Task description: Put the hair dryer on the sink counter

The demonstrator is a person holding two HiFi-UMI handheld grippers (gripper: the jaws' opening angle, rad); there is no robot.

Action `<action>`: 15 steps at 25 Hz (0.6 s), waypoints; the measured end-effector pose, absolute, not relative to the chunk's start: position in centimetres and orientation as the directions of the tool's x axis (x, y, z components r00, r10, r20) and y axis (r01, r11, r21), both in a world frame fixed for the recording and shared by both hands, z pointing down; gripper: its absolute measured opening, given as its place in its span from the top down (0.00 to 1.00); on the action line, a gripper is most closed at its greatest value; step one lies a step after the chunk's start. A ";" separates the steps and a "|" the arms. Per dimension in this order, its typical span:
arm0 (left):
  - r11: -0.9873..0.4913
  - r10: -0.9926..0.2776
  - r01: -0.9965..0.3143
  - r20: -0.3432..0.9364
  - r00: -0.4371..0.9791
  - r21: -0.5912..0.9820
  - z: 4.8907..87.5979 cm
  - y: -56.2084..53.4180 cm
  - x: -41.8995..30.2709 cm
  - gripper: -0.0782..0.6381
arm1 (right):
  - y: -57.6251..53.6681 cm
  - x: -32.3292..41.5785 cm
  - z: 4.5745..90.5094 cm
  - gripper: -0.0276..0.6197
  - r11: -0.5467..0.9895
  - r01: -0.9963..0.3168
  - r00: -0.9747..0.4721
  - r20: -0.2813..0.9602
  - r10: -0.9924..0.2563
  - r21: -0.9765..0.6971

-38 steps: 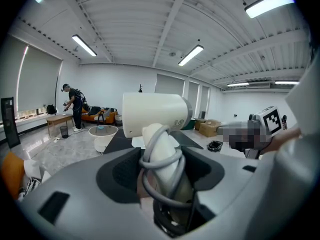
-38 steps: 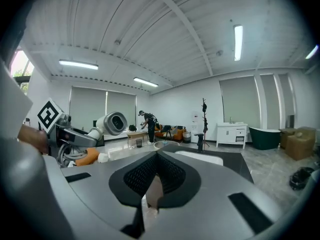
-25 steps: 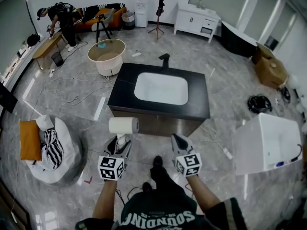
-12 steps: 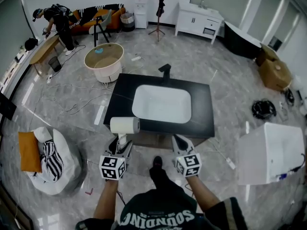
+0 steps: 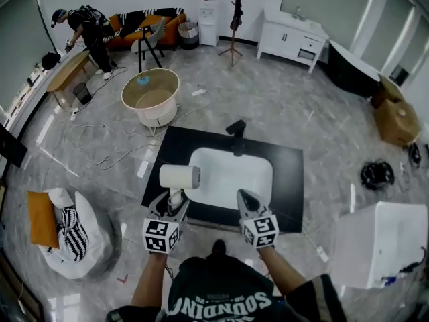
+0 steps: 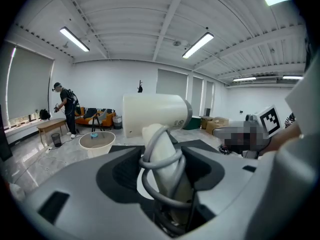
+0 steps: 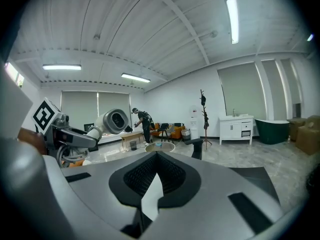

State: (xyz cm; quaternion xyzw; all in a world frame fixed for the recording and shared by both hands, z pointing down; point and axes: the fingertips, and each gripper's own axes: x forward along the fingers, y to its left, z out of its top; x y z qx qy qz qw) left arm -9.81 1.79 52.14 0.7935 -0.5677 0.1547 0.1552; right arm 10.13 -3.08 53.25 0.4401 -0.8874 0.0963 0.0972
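As I look down at the sink counter (image 5: 288,180), mid-frame:
left claw (image 5: 175,203): clamped on my hair dryer (image 5: 179,177) handle
right claw (image 5: 245,197): pinched closed, empty

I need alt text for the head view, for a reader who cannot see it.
Seen from above, the left tool holds a white hair dryer by its handle over the front left part of a black sink counter with a white basin. The right tool, holding nothing, hovers over the counter's front edge beside it.

Holds white hair dryer (image 6: 156,115) by its handle, clamped between both jaws, with grey cord (image 6: 161,160) looped round handle and barrel crosswise above jaw tips.
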 end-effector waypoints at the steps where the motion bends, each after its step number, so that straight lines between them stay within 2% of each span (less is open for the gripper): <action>1: -0.304 -0.856 -0.950 0.419 0.304 0.068 51.9 0.8 -10.0 0.54 | -4.2 9.8 53.1 0.96 0.601 -0.795 -0.600 0.254 -0.758 -0.083; 15: -0.284 -0.863 -0.955 0.411 0.295 0.090 51.7 -6.9 -12.4 0.54 | -10.6 7.5 52.0 0.96 0.619 -0.782 -0.613 0.261 -0.746 -0.068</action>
